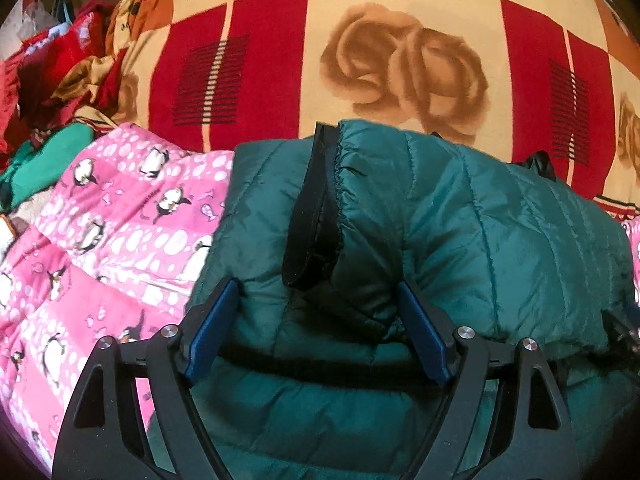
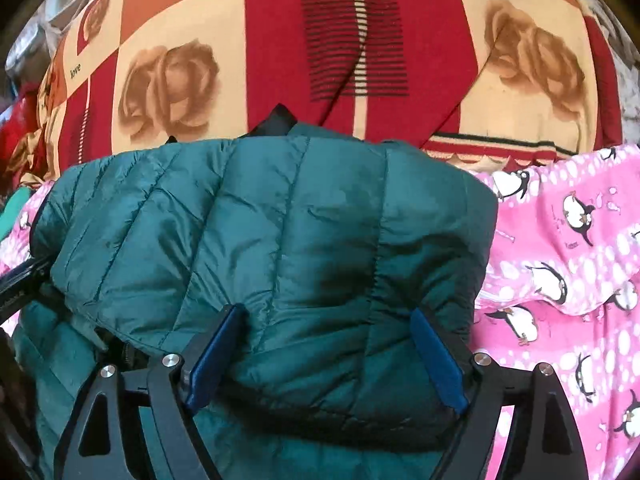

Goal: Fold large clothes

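On the pink penguin blanket (image 1: 100,240), in the left wrist view, lies the folded green puffer jacket (image 1: 460,232), its black-edged cuff (image 1: 316,208) on top. The left tongs (image 1: 320,320) stand wide, jacket padding bulging between the blue pads, nothing gripped. From the right wrist view, the right tongs (image 2: 324,352) gape likewise over the jacket (image 2: 280,220), the rose-patterned blanket (image 2: 360,40) beyond it.

A bed fills the room here, spread with a checked blanket (image 1: 400,40) in red, orange and cream, printed with brown roses and the word "love". Over its near part lies a pink penguin-print cover (image 2: 568,264). Off to one side, red and green cloths (image 1: 52,80) sit heaped. Warm daylight falls across everything.
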Tool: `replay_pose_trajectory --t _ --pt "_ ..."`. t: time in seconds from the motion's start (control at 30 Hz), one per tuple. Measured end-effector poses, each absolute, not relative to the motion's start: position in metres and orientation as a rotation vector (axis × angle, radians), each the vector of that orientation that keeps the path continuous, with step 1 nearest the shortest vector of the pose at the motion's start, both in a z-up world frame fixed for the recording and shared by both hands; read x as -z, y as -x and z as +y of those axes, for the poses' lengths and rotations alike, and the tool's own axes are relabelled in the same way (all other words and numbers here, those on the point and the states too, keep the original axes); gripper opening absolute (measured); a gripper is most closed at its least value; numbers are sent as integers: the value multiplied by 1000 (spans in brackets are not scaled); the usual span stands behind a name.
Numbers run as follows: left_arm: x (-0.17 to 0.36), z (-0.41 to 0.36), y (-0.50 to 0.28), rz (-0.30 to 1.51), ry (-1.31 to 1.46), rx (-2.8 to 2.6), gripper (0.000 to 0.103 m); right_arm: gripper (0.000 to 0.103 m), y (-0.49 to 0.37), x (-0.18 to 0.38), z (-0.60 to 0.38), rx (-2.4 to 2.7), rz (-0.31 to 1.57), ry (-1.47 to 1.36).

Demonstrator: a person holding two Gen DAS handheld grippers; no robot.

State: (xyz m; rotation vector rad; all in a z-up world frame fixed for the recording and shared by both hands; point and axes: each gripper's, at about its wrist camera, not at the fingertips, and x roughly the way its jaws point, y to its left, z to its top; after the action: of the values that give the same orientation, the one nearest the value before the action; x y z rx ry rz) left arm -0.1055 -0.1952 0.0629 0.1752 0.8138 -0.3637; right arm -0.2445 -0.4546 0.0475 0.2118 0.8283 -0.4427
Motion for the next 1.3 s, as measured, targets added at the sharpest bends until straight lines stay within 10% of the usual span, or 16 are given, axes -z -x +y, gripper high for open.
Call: replay_pose_trajectory --t 1.3 --pt "-73 -107 241 795 -218 332 82 84 372 -44 -351 351 845 -192"
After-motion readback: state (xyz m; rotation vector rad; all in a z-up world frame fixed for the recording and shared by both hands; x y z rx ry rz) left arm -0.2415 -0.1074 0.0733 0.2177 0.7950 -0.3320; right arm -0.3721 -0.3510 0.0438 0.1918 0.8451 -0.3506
